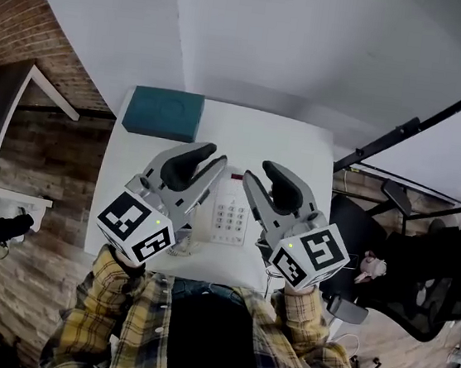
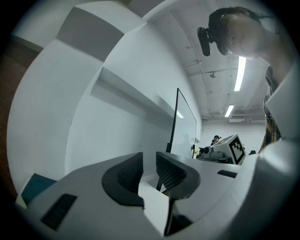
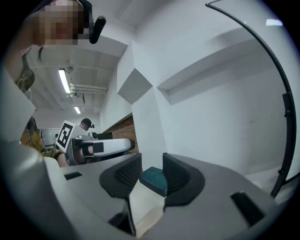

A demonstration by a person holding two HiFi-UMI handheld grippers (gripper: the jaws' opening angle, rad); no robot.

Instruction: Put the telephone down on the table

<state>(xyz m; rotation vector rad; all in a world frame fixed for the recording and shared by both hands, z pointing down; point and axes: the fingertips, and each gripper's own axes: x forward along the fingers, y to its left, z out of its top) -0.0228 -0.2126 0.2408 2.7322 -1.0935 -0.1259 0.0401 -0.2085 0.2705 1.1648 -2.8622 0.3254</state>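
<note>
- The person's plaid sleeves point(image 1: 119, 311) are showing at the bottom edge of the head view.
- The left gripper point(image 1: 214, 159) is hovering over the table point(image 1: 302, 146), its jaws standing a little apart with nothing between them.
- The right gripper point(image 1: 257, 172) is hovering beside it, jaws likewise parted and holding nothing.
- The telephone point(image 1: 231, 212) is lying flat on the table, below and between the two grippers, apart from both.
- A teal box point(image 1: 163, 112) is sitting at the table's far left corner.
</note>
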